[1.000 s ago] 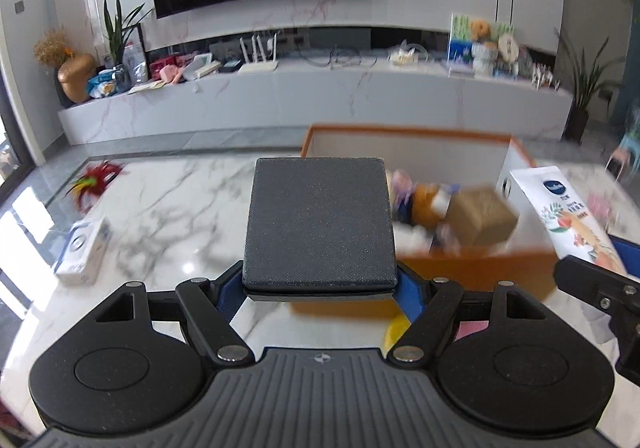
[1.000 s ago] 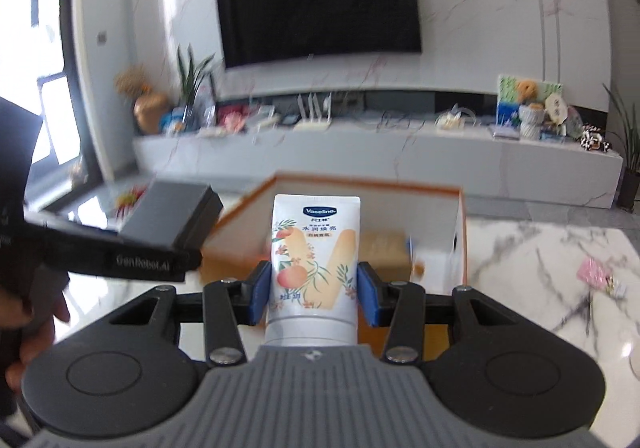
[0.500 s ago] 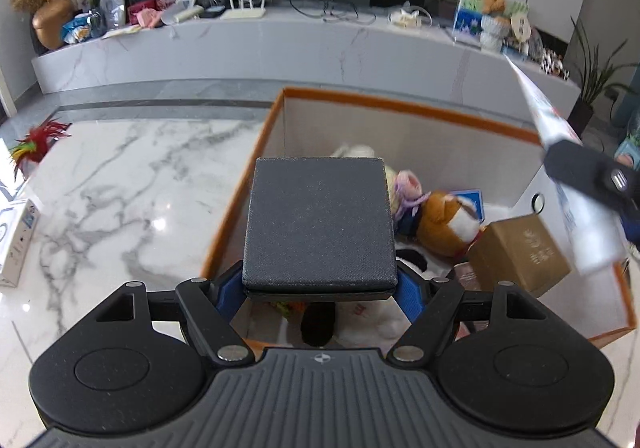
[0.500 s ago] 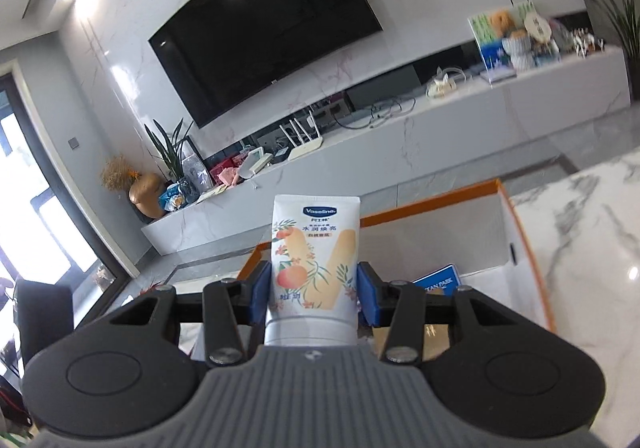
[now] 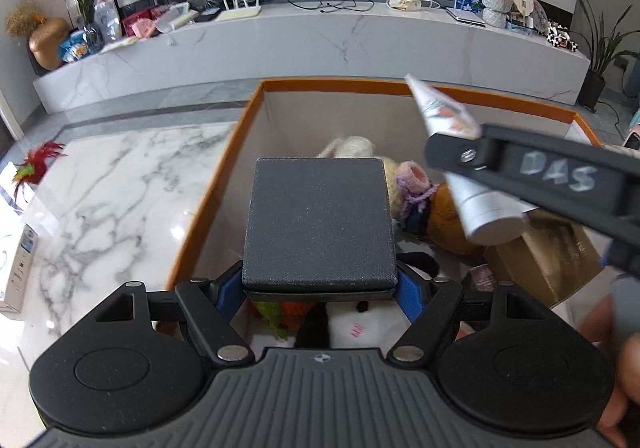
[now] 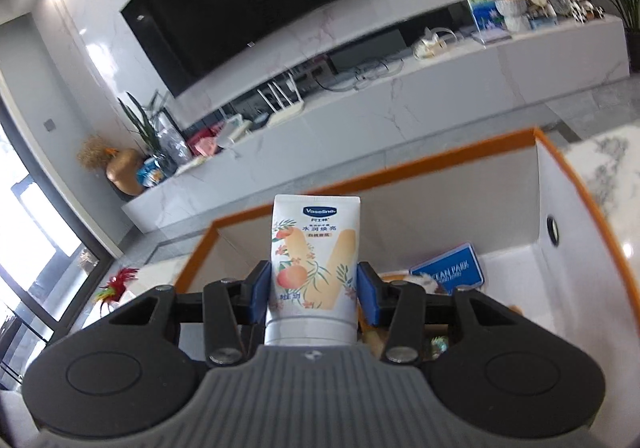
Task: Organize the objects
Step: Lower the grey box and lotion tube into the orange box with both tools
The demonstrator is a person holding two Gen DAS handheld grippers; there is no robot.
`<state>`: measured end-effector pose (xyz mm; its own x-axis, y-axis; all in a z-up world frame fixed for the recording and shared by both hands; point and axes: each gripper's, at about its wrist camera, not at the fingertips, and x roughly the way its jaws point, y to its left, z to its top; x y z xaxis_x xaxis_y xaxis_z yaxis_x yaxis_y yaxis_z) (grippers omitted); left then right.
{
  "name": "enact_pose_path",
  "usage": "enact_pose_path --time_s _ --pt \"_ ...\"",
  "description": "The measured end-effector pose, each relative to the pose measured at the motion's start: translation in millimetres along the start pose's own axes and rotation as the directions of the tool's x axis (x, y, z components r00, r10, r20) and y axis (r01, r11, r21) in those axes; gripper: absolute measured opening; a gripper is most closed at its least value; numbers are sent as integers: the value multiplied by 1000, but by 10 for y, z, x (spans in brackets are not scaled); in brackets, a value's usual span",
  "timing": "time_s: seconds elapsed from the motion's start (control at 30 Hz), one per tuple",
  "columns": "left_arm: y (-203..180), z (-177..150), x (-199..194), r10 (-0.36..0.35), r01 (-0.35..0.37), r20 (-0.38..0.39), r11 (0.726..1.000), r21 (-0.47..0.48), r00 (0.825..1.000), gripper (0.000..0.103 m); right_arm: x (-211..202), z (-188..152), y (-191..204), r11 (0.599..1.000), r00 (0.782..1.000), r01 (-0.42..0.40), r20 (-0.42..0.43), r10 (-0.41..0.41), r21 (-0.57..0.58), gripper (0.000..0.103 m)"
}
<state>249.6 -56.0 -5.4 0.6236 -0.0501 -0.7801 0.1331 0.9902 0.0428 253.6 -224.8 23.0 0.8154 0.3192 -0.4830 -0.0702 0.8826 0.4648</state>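
Black and flat, a square case [image 5: 320, 224] sits between the blue pads of the left gripper [image 5: 320, 288], which is closed on its near edge. In the left wrist view this case hangs over the near left part of an orange-rimmed box [image 5: 224, 176] that stands on the marble floor [image 5: 120, 184]. Inside the box lie a pale plush toy [image 5: 404, 184], an orange plush toy [image 5: 448, 224] and, to the right, a brown carton [image 5: 548, 260]. From the right side the right gripper [image 5: 520, 180] reaches in above the box and holds a white tube [image 5: 472, 176], tilted, with its silver cap toward the camera. Far left on the floor there is a red feather toy [image 5: 38, 160].

From the right wrist view, the tube [image 6: 314, 260], with a peach picture and the word Vaseline, stands clamped between the pads of the right gripper [image 6: 314, 288]. Behind it is the open box [image 6: 400, 172], and a blue card [image 6: 448, 272] leans inside near its right wall. Far behind are a long white cabinet [image 6: 440, 100] and a dark television [image 6: 240, 12].
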Motion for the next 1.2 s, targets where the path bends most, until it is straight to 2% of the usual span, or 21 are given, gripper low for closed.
enact_pose_path --time_s 0.27,0.53,0.8,0.83,0.87,0.9,1.03,1.2 --pt "-5 7 7 1 -1 -7 1000 19 1000 87 58 3 97 988 989 140 -43 -143 -66 48" --pt "-10 0 6 -3 3 -14 1000 27 1000 87 83 2 117 955 958 257 -90 -272 -149 48" --pt "-13 -4 4 -3 3 -14 1000 28 1000 88 88 -16 89 952 950 265 -125 -285 -151 50" --pt "-15 -5 6 -3 3 -13 1000 28 1000 88 84 -14 93 953 952 263 -124 -281 -148 53" --pt "-17 -8 7 -2 2 -12 1000 29 1000 88 73 -11 90 955 953 260 -119 -277 -142 63" --pt "-19 -8 6 0 0 -12 1000 30 1000 88 58 -11 109 955 955 260 -111 -276 -142 65" --pt "-9 -1 1 -5 5 -14 1000 17 1000 88 35 0 109 960 960 247 -104 -261 -131 70" --pt "86 27 -61 -42 42 0 998 -44 999 88 -87 38 119 971 972 213 -73 -222 -110 75"
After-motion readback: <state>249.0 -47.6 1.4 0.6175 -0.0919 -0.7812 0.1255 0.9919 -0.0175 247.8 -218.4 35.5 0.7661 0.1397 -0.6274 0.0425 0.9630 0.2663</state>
